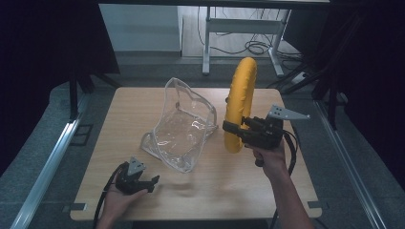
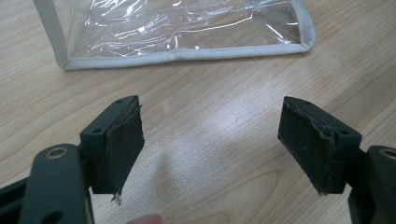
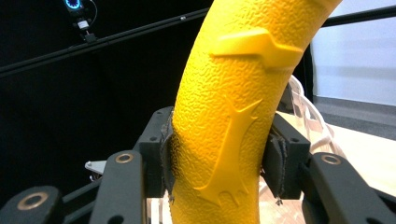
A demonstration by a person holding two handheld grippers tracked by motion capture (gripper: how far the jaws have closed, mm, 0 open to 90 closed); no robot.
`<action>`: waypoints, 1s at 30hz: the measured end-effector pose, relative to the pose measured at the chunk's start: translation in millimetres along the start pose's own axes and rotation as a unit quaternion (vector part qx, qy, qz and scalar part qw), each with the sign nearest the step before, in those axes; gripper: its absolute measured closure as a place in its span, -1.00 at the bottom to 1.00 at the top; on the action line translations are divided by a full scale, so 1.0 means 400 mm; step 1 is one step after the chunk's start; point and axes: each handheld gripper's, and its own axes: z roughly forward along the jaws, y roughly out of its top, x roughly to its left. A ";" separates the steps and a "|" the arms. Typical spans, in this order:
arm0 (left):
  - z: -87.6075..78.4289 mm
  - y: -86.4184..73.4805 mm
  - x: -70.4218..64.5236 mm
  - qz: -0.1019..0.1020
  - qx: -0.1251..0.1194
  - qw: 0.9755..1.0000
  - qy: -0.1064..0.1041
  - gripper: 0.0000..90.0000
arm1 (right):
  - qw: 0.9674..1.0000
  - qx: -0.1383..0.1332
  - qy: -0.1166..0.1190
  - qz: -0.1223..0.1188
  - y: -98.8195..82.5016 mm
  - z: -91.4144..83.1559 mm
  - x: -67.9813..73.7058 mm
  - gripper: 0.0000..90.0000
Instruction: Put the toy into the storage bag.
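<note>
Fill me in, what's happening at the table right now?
A person is working with two handheld grippers. The right gripper has its jaws clamped on a yellow ring, holding it upright on edge above the right side of the wooden table. The left gripper rests near the table's front edge with its jaws open and nothing between them. A clear plastic bag with grey trim stands open mid-table, between the two grippers; the ring is beside the bag, not in it.

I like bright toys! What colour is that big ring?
Yellow. The ring shows best in the right gripper view.
</note>
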 end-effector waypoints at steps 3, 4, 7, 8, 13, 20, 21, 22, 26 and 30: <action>0.001 0.000 0.000 0.000 0.001 1.000 -0.001 -0.51 | 1.000 -0.002 0.001 0.000 0.004 0.002 0.003 0.12; 0.001 0.000 0.000 0.001 0.001 1.000 -0.001 -0.51 | 1.000 -0.003 0.002 0.000 0.006 0.003 0.004 0.12; 0.001 0.000 0.000 0.001 0.002 1.000 -0.001 -0.51 | 1.000 -0.005 0.004 0.000 0.010 0.008 0.007 0.12; 0.001 0.000 0.000 0.001 0.002 1.000 -0.001 -0.51 | 1.000 -0.005 0.005 0.001 0.011 0.010 0.008 0.12; 0.002 0.000 -0.001 0.001 0.002 1.000 -0.001 -0.51 | 1.000 -0.007 0.004 0.001 0.015 0.019 0.007 0.12; 0.002 0.000 0.000 0.001 0.002 1.000 -0.002 -0.50 | 1.000 -0.012 0.005 -0.001 0.029 0.024 0.012 0.12; 0.002 0.000 0.000 0.001 0.002 1.000 -0.002 -0.51 | 1.000 -0.013 0.005 -0.001 0.031 0.024 0.013 0.12; 0.002 0.000 0.000 0.001 0.002 1.000 -0.002 -0.51 | 1.000 -0.015 0.005 -0.002 0.033 0.025 0.014 0.12; 0.002 0.000 -0.001 0.002 0.002 1.000 -0.002 -0.51 | 1.000 -0.019 0.005 -0.003 0.039 0.027 0.017 0.12; 0.002 0.000 -0.001 0.002 0.002 1.000 -0.002 -0.51 | 1.000 -0.024 0.003 -0.001 0.045 0.029 0.019 0.12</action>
